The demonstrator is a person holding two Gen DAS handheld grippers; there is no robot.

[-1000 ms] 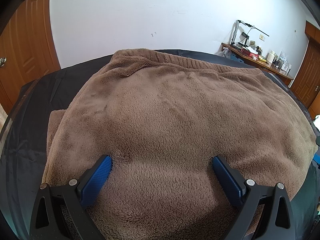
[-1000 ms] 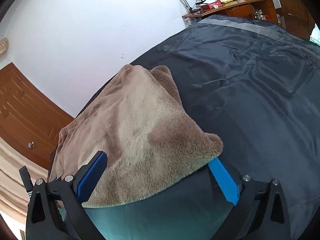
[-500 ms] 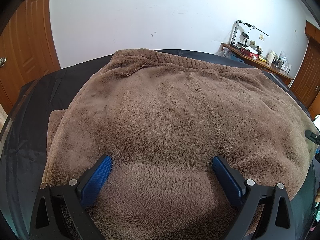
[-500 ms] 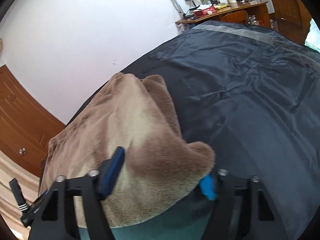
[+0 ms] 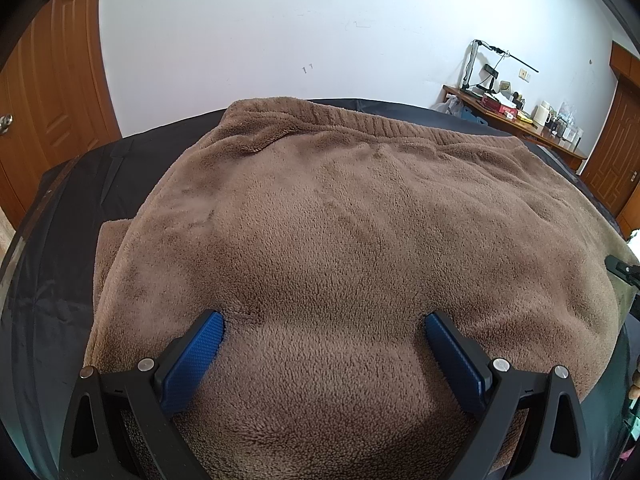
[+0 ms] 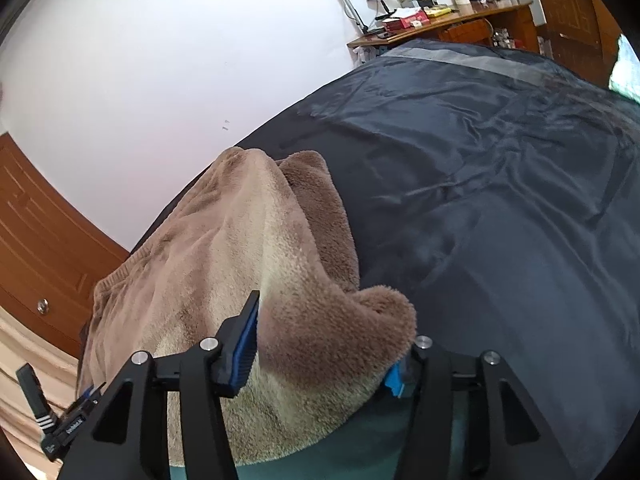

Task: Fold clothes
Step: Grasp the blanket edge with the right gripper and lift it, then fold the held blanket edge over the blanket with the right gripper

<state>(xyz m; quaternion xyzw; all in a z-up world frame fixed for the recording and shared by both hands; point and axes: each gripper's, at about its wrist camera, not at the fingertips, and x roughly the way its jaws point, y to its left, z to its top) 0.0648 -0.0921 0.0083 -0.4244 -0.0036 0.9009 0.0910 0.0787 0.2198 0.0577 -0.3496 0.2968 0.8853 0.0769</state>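
White walls and brown wooden doors [image 5: 52, 92] enclose the room; a cluttered side desk [image 6: 444, 24] stands against the far wall. A bed with a dark satin cover [image 6: 500, 184] carries the work.

Task item: one brown fleece garment [image 5: 340, 240], spread over the left part of the bed. Its ribbed hem [image 5: 384, 124] runs along the far edge, toward the wall. The right part of the cover is bare.

Left gripper [image 5: 324, 356]: fingers [image 5: 192, 360] set wide, tips pressed into the pile at the garment's near edge. No cloth is pinched between them. Judged purpose: to pin the near edge so the garment does not slide during the fold.

Right gripper [image 6: 324, 356]: fingers [image 6: 240, 344] drawn to a middling gap and clamped on a bunched corner of the garment at its right edge, which fills the space between them. The corner appears raised off the cover. Judged purpose: to carry this side across the body of the garment.

Caution: thick fleece compresses; a shallow grip may slip once the corner is pulled.
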